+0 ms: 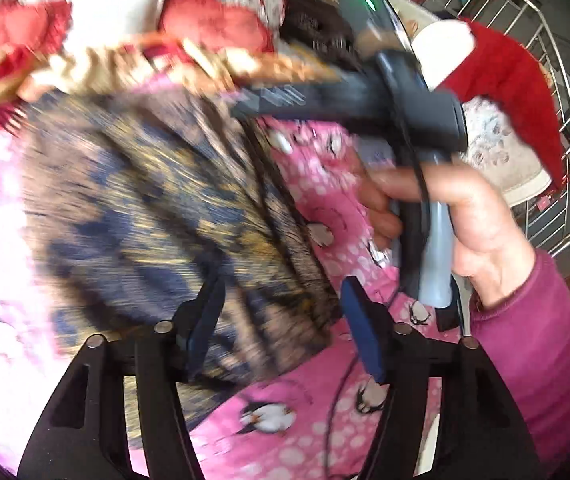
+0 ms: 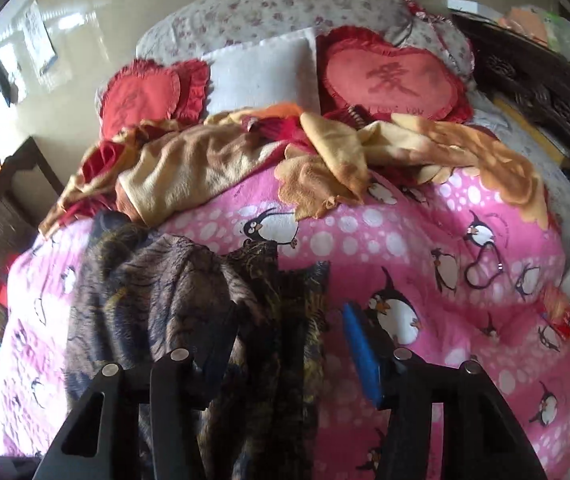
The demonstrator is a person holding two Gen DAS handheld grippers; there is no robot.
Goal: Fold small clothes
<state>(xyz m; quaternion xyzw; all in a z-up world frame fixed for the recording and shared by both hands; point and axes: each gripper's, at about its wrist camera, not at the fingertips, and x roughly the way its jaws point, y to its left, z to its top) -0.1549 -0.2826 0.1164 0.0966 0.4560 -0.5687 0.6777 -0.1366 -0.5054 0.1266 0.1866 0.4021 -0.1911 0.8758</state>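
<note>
A dark brown, blue and gold patterned garment lies spread on the pink penguin blanket; the left wrist view is blurred. My left gripper is open, its fingers on either side of the garment's near edge. The right gripper's body shows in that view, held by a hand over the garment's right side. In the right wrist view the garment lies crumpled, and my right gripper is open over its near right part.
A heap of tan and red clothes lies behind the garment. Red heart cushions and a white pillow sit at the bed's head. A metal rack with a red cloth stands at the right.
</note>
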